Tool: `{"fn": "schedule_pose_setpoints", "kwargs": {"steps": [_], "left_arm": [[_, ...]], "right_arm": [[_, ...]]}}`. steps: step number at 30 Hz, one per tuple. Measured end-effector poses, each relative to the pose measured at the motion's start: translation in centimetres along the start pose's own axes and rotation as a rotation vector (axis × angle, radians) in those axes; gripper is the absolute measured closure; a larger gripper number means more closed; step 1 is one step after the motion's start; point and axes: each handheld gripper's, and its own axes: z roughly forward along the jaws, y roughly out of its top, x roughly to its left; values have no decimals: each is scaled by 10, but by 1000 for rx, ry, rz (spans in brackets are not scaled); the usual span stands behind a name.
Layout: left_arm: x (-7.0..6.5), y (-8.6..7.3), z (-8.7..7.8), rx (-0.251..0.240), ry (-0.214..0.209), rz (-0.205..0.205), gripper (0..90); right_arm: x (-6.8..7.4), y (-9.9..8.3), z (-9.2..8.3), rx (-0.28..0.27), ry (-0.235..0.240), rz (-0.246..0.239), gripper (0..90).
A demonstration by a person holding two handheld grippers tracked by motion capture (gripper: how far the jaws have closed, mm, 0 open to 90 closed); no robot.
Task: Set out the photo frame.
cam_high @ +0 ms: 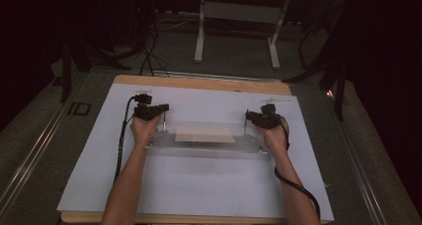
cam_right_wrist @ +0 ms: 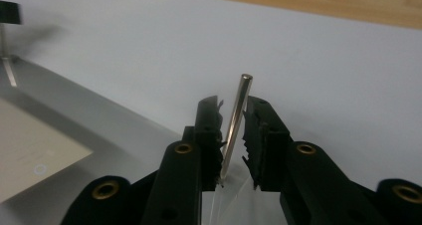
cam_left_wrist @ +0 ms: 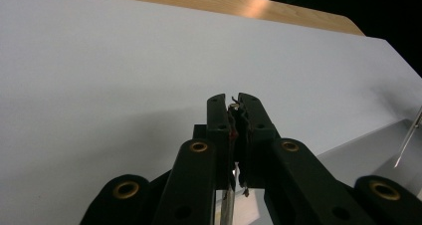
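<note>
Item: clear plate point(cam_high: 206, 144), lying flat on a white sheet point(cam_high: 199, 185) that covers a wooden bench point(cam_high: 199, 81). Four thin metal pins stand at the plate's corners. A beige card point(cam_high: 205, 134) lies at the plate's middle; faint marks on it in the right gripper view, too small to read. No legible brand or label anywhere.

Left gripper point(cam_left_wrist: 234, 99): at the plate's far left corner, jaws pressed together on the metal pin point(cam_left_wrist: 229, 205) there, whose tip shows between the pads.

Right gripper point(cam_right_wrist: 234, 105): at the plate's far right corner, jaws slightly parted; its metal pin point(cam_right_wrist: 236, 115) stands tilted in the gap, and the right pad is clear of it.

Background: a dark floor and a white table frame point(cam_high: 239, 16) beyond the bench.
</note>
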Motion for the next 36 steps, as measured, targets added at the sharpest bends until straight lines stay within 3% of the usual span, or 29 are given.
{"fn": "schedule_pose_setpoints", "kwargs": {"steps": [4,13,15,18,26,29,35,36], "left_arm": [[0,0,0,2,0,-9,854],[1,0,1,2,-2,-12,855],[0,0,1,2,-1,-13,855],[0,0,1,1,1,-11,854],[1,1,1,4,-2,-14,854],[1,1,1,6,-3,-17,854],[1,2,1,11,-6,-25,854],[1,2,1,11,-7,-24,853]], "right_arm": [[6,-8,-19,-43,-1,-32,738],[14,-17,-36,-37,-29,-99,718],[16,-24,-39,-43,-12,-133,698],[19,-32,-41,-30,-26,-166,692],[16,-42,-56,-37,-60,-197,604],[14,-48,-58,-36,-47,-200,598],[14,-59,-57,-8,-33,-283,564],[18,-60,-55,-12,-4,-329,541]]}}
